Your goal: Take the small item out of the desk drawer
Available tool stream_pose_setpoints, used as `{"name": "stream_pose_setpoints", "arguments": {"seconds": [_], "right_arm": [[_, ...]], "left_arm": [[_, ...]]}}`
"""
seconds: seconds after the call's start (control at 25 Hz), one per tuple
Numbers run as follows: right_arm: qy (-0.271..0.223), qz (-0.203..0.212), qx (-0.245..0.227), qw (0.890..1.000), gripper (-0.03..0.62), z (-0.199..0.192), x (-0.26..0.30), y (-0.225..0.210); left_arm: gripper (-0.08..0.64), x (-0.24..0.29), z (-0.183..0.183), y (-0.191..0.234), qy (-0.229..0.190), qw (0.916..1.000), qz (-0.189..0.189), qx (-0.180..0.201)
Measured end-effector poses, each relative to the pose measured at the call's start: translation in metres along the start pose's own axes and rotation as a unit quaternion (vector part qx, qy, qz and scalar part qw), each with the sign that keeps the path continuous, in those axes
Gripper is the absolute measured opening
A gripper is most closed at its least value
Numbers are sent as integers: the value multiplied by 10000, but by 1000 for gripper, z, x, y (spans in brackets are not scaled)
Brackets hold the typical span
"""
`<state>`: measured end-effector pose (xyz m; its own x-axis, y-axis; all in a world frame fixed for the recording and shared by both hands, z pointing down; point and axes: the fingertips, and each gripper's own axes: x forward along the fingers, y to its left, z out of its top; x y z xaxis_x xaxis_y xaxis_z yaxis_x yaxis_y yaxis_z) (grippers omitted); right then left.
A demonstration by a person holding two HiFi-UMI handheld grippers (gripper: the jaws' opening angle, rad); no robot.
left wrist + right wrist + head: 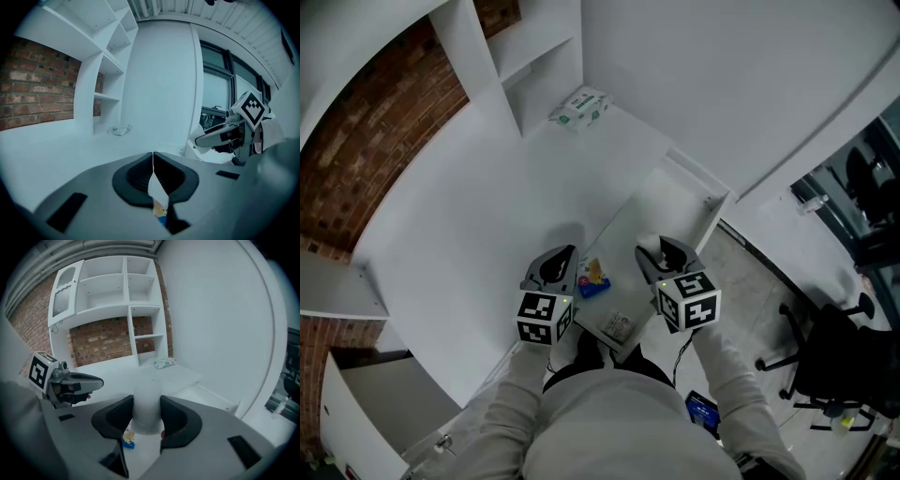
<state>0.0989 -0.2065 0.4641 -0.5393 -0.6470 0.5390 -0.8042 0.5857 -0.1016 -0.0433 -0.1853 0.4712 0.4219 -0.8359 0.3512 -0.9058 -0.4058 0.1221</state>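
Note:
The white desk drawer [667, 199] stands pulled out below me. In the right gripper view my right gripper [147, 414] is shut on a white cylinder-shaped item [146, 404], held upright over the drawer; the head view shows that item [648, 245] at the jaw tips of the right gripper [657, 253]. A small blue and yellow item [592, 279] lies in the drawer between the two grippers and shows under the jaws in both gripper views [160, 212] [127, 439]. My left gripper [568, 255] hovers at the drawer's left side, and the left gripper [153, 165] has its pads together with nothing between them.
A printed card [619, 328] lies at the drawer's near end. A tissue pack [581, 106] sits at the back of the desk beside the white shelf unit [525, 56]. An office chair [834, 366] stands on the floor to the right, with a blue object [703, 411] near my legs.

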Motion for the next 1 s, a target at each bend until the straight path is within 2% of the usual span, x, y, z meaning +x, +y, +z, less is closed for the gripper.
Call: {"name": "stream_pose_setpoints", "arguments": {"seconds": [0.36,1.0], "right_arm": [[-537,-332,517,9967,201,9,-26,10],[-1094,-768,704,9885,198,23,-42,15]], "left_arm": [[20,-10,8,6,-119,9998,-154,90],[20,-19,16,21,-255,9994,-205,102]]}}
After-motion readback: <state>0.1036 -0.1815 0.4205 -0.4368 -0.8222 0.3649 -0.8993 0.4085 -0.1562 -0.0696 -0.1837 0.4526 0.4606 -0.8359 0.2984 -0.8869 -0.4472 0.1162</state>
